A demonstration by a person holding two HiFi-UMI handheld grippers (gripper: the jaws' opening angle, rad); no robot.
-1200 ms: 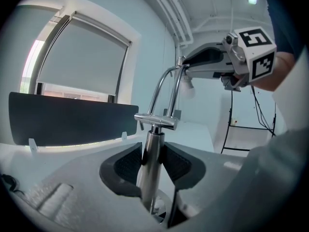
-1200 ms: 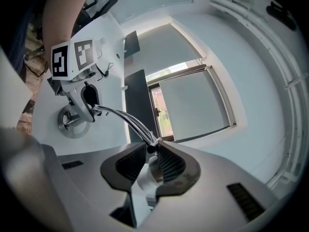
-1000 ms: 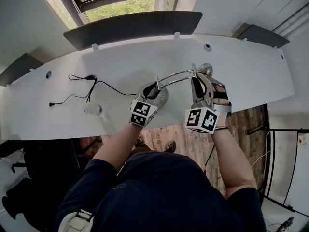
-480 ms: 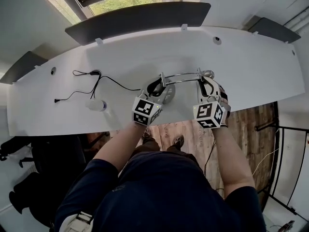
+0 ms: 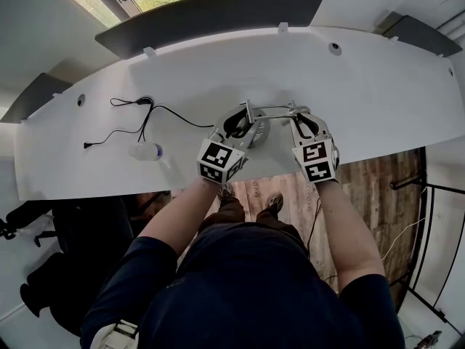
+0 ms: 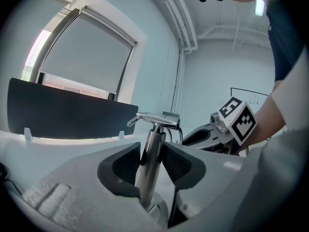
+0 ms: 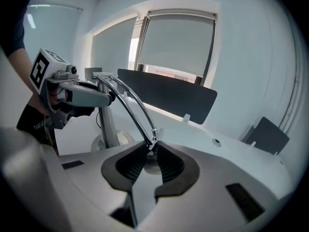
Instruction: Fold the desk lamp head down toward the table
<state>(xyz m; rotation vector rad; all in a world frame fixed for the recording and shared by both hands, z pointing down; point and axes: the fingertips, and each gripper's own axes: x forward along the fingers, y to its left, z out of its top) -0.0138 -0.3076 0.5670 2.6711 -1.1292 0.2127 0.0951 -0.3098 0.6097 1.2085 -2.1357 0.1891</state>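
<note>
— Left gripper, state?
— Clamped on the lamp at its stem, low down, just above the base. Pads press both sides of the chrome tube. Stem stands near upright.
— Right gripper?
— Jaws stand at a middling gap and have just been closing, with the lamp head between them. Pads bear on its sides, right where the arm joins it.
— Lamp location?
— On the desk, centre, close to the front edge. Base sits flat. Arm runs from the joint atop the stem and curves rightward and down to the lamp head, which lies lower than that joint. Whether it touches the desk cannot be told.
— Other items?
— Black cable lies on the desk left of the lamp, well apart, with a small white object near it. Dark panel stands along the far edge.
</note>
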